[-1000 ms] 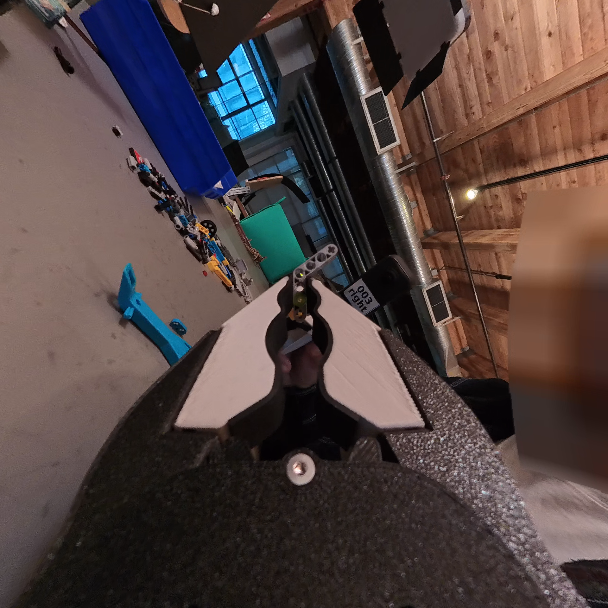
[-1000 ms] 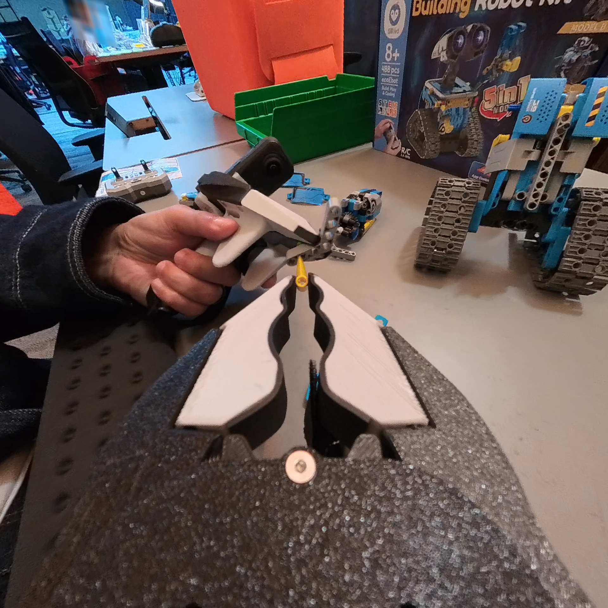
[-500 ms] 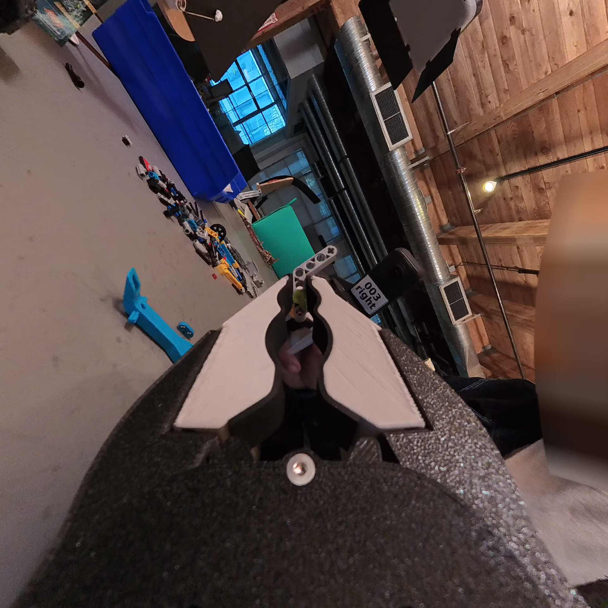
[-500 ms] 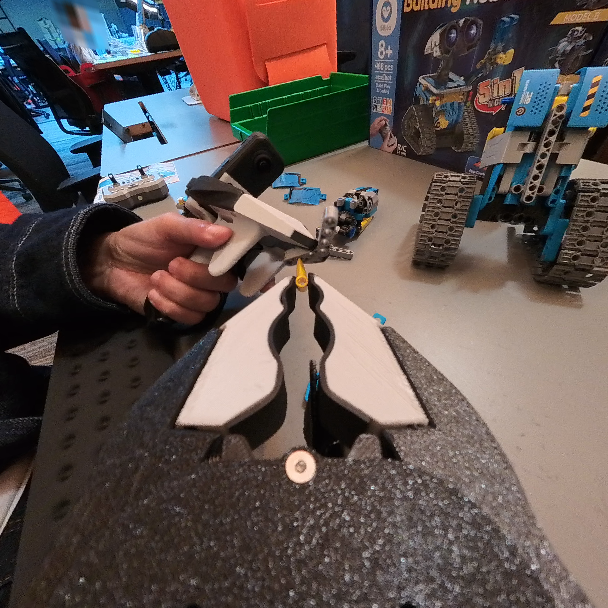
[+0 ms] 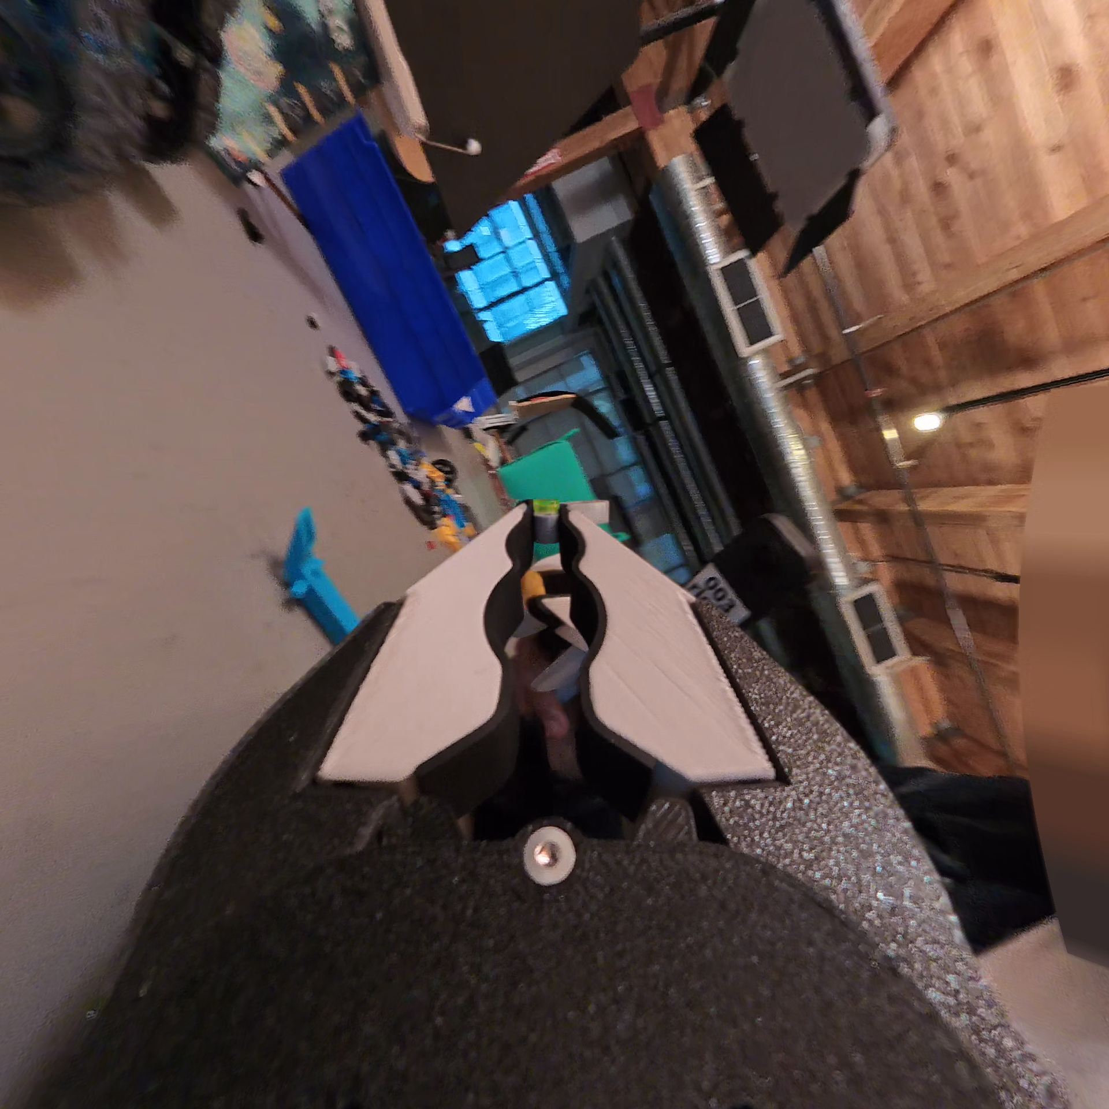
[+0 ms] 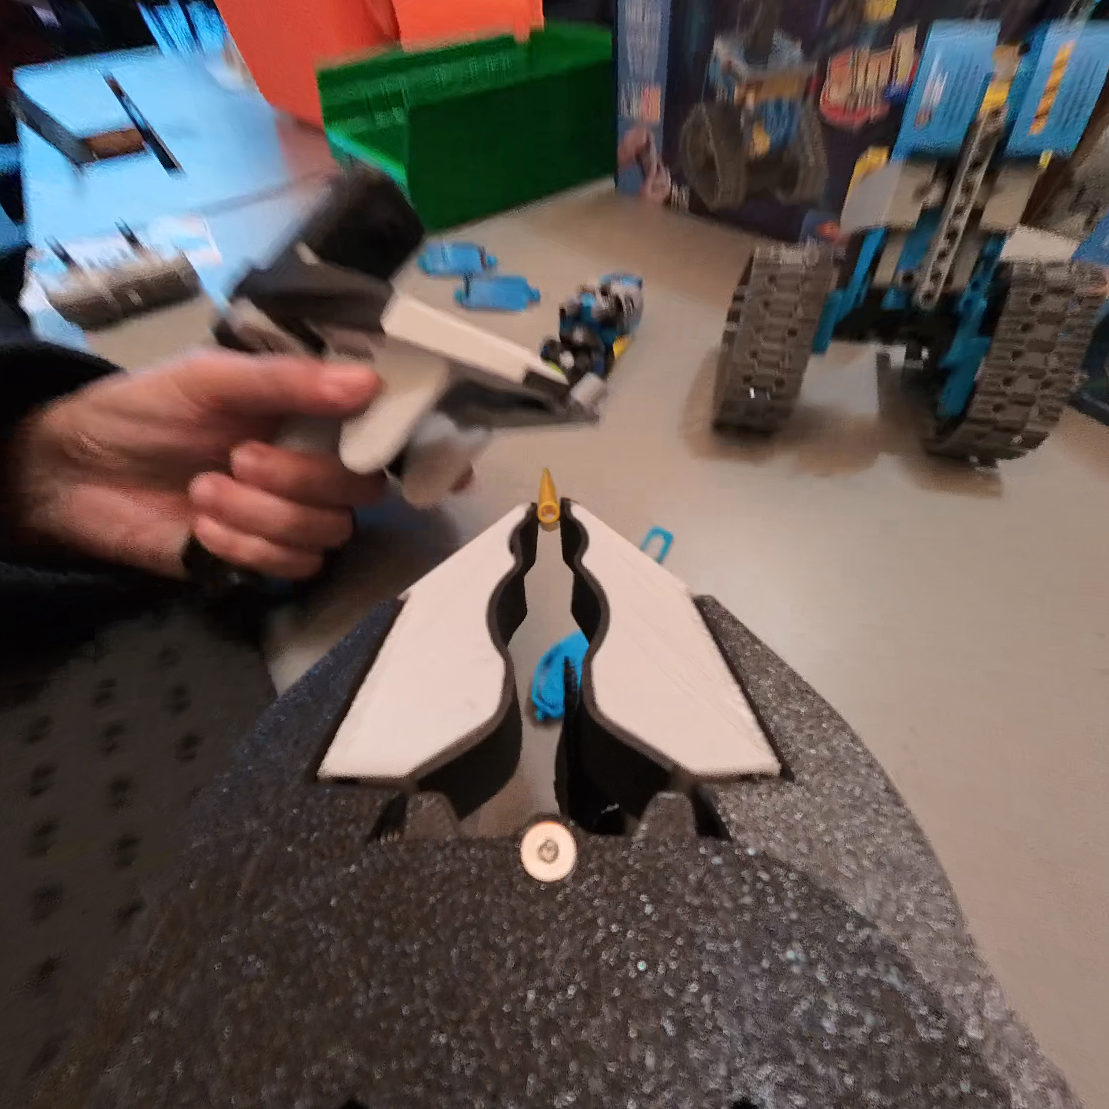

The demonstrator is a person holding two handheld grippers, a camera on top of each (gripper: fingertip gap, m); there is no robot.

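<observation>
My right gripper [image 6: 547, 511] is shut on a small yellow pointed pin [image 6: 546, 493] that sticks out past its tips, above the grey table [image 6: 840, 630]. A hand [image 6: 180, 456] holds my left gripper [image 6: 570, 393], blurred, up and to the left of the pin and apart from it. In the left wrist view my left gripper [image 5: 546, 515] is shut on a grey beam piece [image 5: 545, 531] with a lime-green bit at its tip. Through its jaws I see the yellow pin [image 5: 531, 581] and the right gripper's white fingers.
A tracked blue-and-grey robot model [image 6: 774, 336] stands at the right before its printed box [image 6: 720, 108]. A green bin [image 6: 480, 120], flat blue parts [image 6: 498, 294] and a small assembly [image 6: 594, 336] lie beyond. A blue bin [image 5: 384, 288], loose parts [image 5: 408, 462] and a light-blue bracket [image 5: 312, 576] are on the table. Only a small space, under 4 cm, lies between the two pairs of fingers. From either gripper's tips it is about 15 cm to the tracked blue-and-grey robot model [image 6: 774, 336]. It turns up in the left wrist view [image 5: 111, 38] as well.
The left gripper has swung away from the yellow pin, up and to the right in the right wrist view. Its grey beam now shows end-on. Both views blur with motion.
</observation>
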